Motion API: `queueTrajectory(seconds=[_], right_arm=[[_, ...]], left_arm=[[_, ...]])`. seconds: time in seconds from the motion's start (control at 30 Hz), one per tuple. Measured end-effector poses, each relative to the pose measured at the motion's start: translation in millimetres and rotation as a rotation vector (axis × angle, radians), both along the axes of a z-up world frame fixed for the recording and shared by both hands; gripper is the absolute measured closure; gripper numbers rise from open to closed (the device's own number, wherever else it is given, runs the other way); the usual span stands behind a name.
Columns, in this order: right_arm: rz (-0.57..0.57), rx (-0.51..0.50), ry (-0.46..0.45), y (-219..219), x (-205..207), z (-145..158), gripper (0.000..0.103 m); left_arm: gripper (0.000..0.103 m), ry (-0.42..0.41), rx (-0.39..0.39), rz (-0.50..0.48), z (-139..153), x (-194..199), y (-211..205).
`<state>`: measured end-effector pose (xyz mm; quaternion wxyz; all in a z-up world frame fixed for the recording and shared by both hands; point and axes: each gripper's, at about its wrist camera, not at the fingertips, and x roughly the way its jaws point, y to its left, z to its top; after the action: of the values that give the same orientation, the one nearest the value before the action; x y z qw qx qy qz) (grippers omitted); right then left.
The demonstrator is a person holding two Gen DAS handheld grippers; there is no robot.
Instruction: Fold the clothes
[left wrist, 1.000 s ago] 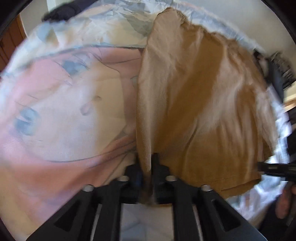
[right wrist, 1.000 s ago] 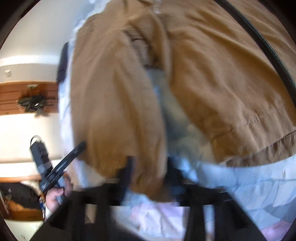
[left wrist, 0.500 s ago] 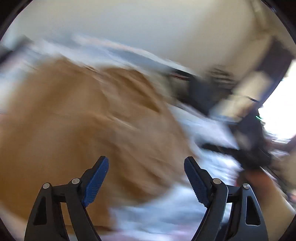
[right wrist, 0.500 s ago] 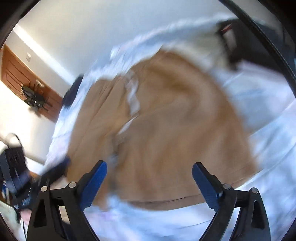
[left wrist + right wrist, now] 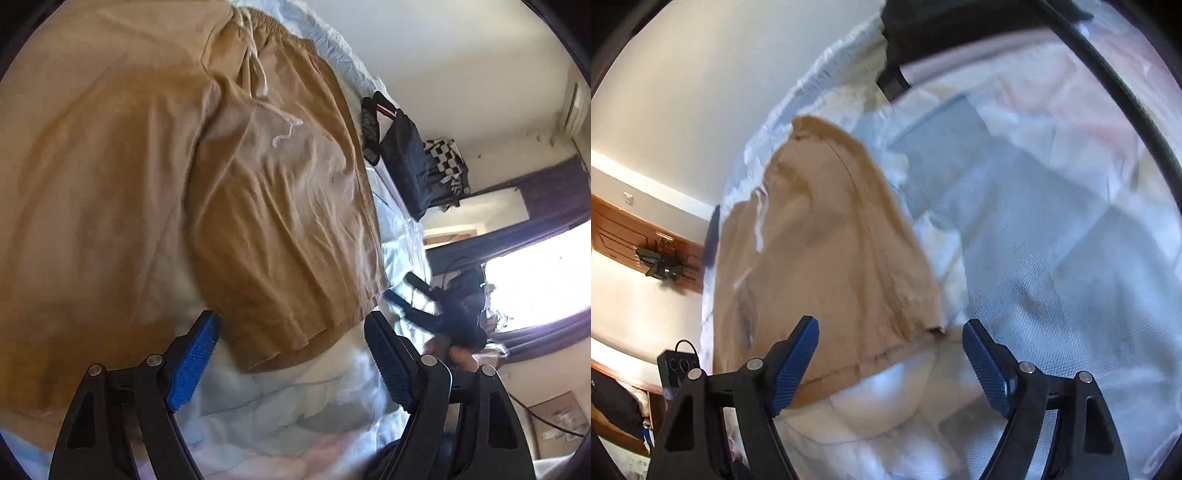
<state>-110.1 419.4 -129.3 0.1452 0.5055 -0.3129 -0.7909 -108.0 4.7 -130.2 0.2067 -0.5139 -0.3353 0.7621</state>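
the tan corduroy shorts with an elastic waistband (image 5: pixel 229 192) are being seen laid out flat on the white and pale-blue printed bed sheet (image 5: pixel 295 413), one half folded over the other, hems toward the camera. a white drawstring (image 5: pixel 258 74) is being shown trailing across the upper cloth from the waistband.

left gripper (image 5: pixel 291 365): fingers are being held wide apart, blue ribbed pads (image 5: pixel 192 365) facing inward, nothing pinched between them. the hem of the shorts is being framed just above the gap; contact with the cloth cannot be told.

right gripper (image 5: pixel 890 365): fingers are likewise being held spread, blue pads (image 5: pixel 796 365) bare, nothing gripped. the same shorts (image 5: pixel 820 266) are being seen from the side here, their lower corner lying between the finger tips and slightly beyond them, the sheet (image 5: pixel 1052 258) showing to the right.

in the left wrist view the other handheld gripper (image 5: pixel 443 306) is being seen near the right edge of the shorts, a hand partly visible beneath it. a dark folded garment with a checkered piece (image 5: pixel 417 166) is being noted further up the bed, apart from the shorts. a black cable (image 5: pixel 1119 92) is being seen crossing the right wrist view's upper right. a wooden door (image 5: pixel 639 240) is being noted on the far wall.
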Motion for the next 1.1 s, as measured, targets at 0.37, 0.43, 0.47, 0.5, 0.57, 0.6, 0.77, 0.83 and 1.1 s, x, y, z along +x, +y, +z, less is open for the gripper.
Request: queueTrajectory(seconds=[0.37, 0.43, 0.47, 0.5, 0.57, 0.6, 0.77, 0.83, 1.1], right_arm=[[0.009, -0.113, -0.070, -3.7, -19.0, -21.9, 0.067], [0.009, -0.099, -0.079, -1.9, -16.7, -21.5, 0.082], [0.007, -0.091, -0.085, -0.8, -14.4, -21.7, 0.084], [0.003, -0.096, -0.081, 0.2, -11.2, -21.3, 0.085], [0.005, -0.098, -0.082, 1.7, -6.8, -18.6, 0.086], [0.006, -0.091, -0.083, 2.8, -4.2, -15.9, 0.087], [0.012, 0.006, -0.119, 3.6, 3.8, 1.7, 0.087], [0.015, 0.034, -0.131, 1.2, 3.7, 5.8, 0.087], [0.051, 0.156, -0.166, -7.7, -3.3, -1.3, 0.055]], left_arm=[[0.093, -0.092, 0.032, 0.125, -21.7, 2.3, -12.9], [0.094, -0.120, 0.076, 0.121, -25.2, 5.7, -17.2], [0.095, -0.117, 0.086, 0.112, -22.7, 7.8, -16.4], [0.095, -0.106, 0.069, 0.095, -19.0, 9.0, -13.3], [0.096, -0.078, 0.003, 0.060, -9.9, 12.4, -5.7], [0.096, -0.076, -0.009, 0.050, -7.4, 13.4, -3.3], [0.096, -0.068, -0.099, -0.001, 6.1, 15.5, 10.4], [0.096, -0.076, -0.160, -0.019, 6.3, 12.1, 17.4], [0.090, -0.125, -0.256, -0.040, -0.2, -0.8, 27.9]])
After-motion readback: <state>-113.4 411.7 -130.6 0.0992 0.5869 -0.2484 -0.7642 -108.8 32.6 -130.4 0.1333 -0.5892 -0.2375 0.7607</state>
